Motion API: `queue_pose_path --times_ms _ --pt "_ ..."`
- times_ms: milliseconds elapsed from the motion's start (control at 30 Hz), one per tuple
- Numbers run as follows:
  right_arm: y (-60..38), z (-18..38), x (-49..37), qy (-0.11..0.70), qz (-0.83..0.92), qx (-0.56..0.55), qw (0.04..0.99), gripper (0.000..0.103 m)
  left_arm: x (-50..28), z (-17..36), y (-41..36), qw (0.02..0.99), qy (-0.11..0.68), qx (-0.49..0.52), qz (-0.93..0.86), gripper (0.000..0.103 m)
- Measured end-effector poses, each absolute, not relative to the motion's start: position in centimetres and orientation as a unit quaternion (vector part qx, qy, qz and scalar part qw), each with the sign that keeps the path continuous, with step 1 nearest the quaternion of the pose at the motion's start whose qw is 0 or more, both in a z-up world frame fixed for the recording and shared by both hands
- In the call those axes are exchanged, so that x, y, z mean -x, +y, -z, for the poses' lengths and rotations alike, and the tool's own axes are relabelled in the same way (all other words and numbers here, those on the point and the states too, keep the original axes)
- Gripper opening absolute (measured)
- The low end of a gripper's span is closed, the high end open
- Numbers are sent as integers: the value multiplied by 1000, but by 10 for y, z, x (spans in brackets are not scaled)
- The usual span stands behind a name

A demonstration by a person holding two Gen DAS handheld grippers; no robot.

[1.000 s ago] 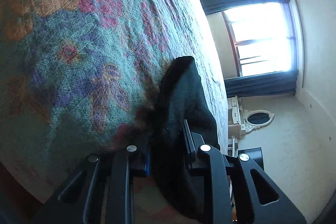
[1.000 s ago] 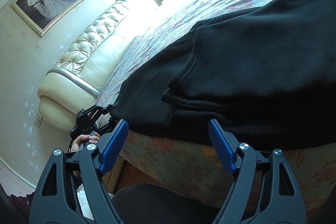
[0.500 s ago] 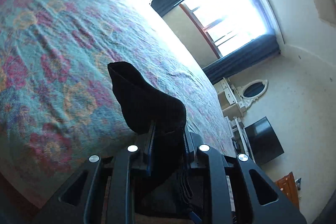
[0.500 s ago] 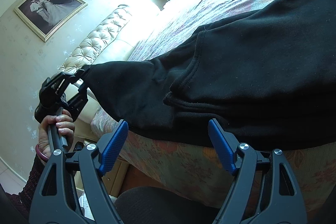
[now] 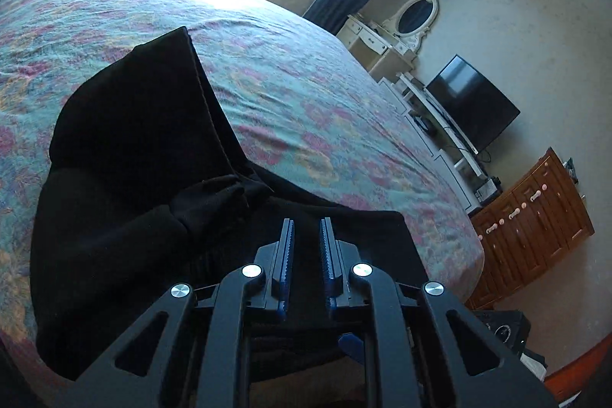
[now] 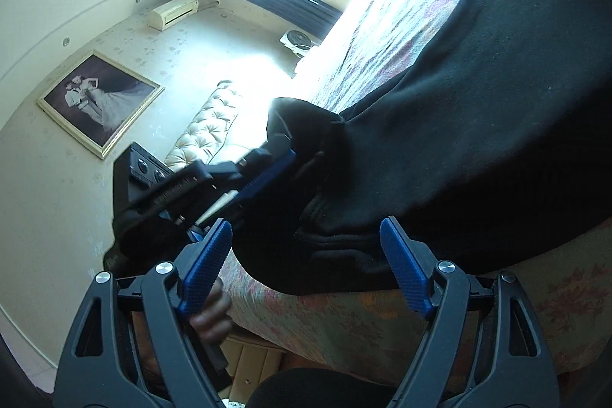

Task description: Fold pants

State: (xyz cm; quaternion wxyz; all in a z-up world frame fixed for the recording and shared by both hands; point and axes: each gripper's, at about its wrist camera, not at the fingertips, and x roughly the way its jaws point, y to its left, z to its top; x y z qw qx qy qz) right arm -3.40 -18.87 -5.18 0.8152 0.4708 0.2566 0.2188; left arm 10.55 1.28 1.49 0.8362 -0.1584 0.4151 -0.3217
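Left tongs (image 5: 307,234) narrow, nothing between — right tongs (image 6: 306,251) spread wide, empty.

The left tool (image 5: 307,228), which a second ago pinched the dark hem of the pants (image 5: 160,148) low at the bed's (image 5: 325,109) edge, now stands over the folded cloth with nothing between its fingers (only a narrow slit shows between them). The pant leg it carried now lies folded over the rest of the pants. Seen from the right tool (image 6: 306,247), the left tool (image 6: 279,159) sits much nearer, close against the bunched cloth rather than down by the headboard.
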Motion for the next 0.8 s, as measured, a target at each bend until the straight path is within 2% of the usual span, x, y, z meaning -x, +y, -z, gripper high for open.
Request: queue_pose_path --times_ms 133,300,367,433,467,633,800 --pt "-190 53 33 269 -220 -482 804 82 -97 15 12 818 440 174 326 14" --pt "-199 41 11 294 -222 -484 794 82 -64 -15 46 832 373 188 364 18" --pt "-206 36 -15 308 -218 -493 784 82 -59 -25 78 854 337 208 337 36" --pt "-209 34 -49 334 -224 -504 764 86 -62 -30 116 871 298 261 292 79" --pt "-207 32 -66 355 -219 -497 761 86 -66 -27 135 874 289 287 265 82" --pt "-189 17 -129 426 -173 -446 767 87 -92 28 200 835 343 393 173 82" --pt "-177 -24 -94 419 -173 -383 805 89 -97 68 209 791 402 436 148 82"
